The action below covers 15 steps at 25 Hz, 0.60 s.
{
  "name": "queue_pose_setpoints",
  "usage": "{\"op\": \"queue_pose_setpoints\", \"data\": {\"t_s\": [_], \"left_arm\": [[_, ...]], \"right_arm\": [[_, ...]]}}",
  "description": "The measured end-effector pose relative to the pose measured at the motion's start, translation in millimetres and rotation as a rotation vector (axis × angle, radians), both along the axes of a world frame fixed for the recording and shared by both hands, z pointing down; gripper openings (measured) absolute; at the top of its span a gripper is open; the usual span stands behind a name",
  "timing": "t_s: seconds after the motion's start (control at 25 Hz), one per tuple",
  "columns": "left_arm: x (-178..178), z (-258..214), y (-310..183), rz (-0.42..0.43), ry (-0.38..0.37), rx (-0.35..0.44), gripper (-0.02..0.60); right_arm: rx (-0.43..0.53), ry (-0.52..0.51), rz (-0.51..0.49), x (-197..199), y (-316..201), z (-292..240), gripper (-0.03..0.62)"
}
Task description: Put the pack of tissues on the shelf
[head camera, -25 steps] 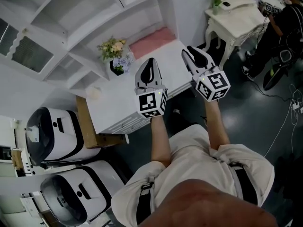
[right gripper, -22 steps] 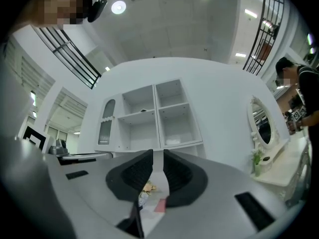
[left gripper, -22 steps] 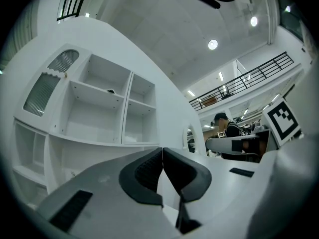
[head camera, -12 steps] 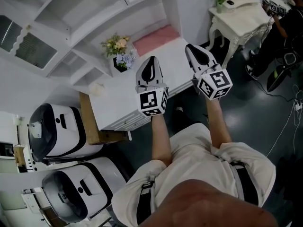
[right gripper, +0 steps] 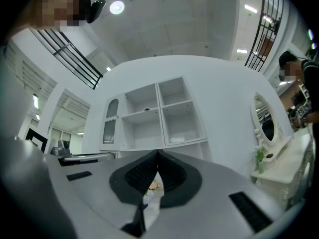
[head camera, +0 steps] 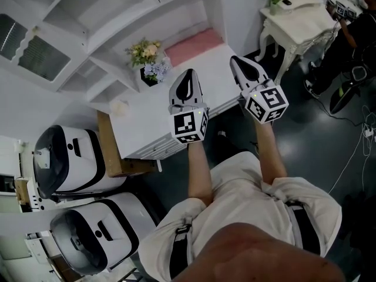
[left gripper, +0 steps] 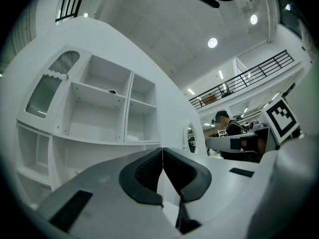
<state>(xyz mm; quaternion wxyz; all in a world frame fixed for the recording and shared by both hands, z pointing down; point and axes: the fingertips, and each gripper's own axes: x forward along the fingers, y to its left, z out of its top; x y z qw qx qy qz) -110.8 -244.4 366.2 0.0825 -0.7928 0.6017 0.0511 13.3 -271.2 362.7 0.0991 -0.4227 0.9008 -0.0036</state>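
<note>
A flat pink pack (head camera: 194,46) lies at the back of the white desk (head camera: 147,128), under the white shelf unit (head camera: 117,16). A small pale object (head camera: 119,107) sits near the desk's left end; I cannot tell which of the two is the pack of tissues. My left gripper (head camera: 187,75) hovers over the desk's front half, shut and empty. My right gripper (head camera: 236,61) hangs off the desk's right corner, jaws together with nothing between them. The left gripper (left gripper: 162,152) and the right gripper (right gripper: 157,154) both face the shelf unit (left gripper: 104,103) (right gripper: 159,113), whose compartments are mostly bare.
A vase of flowers (head camera: 147,60) stands on the desk left of the pink pack. Two white-and-black machines (head camera: 64,163) (head camera: 94,239) and a wooden stand (head camera: 114,157) sit on the floor at left. A white side table (head camera: 294,16), a person (head camera: 358,28) and floor cables (head camera: 367,131) are at right.
The right gripper's jaws have come together. Both grippers and the head view have shifted only slightly; nothing on the desk has moved.
</note>
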Motion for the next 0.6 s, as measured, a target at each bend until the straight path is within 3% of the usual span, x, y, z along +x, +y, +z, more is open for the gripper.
{"op": "queue_pose_setpoints", "data": {"t_s": [0.6], "left_arm": [[-0.4, 10.5, 1.8, -0.015, -0.004, -0.020, 0.011]], "right_arm": [[-0.021, 0.003, -0.019, 0.5, 2.1, 6.5, 0.067]]}}
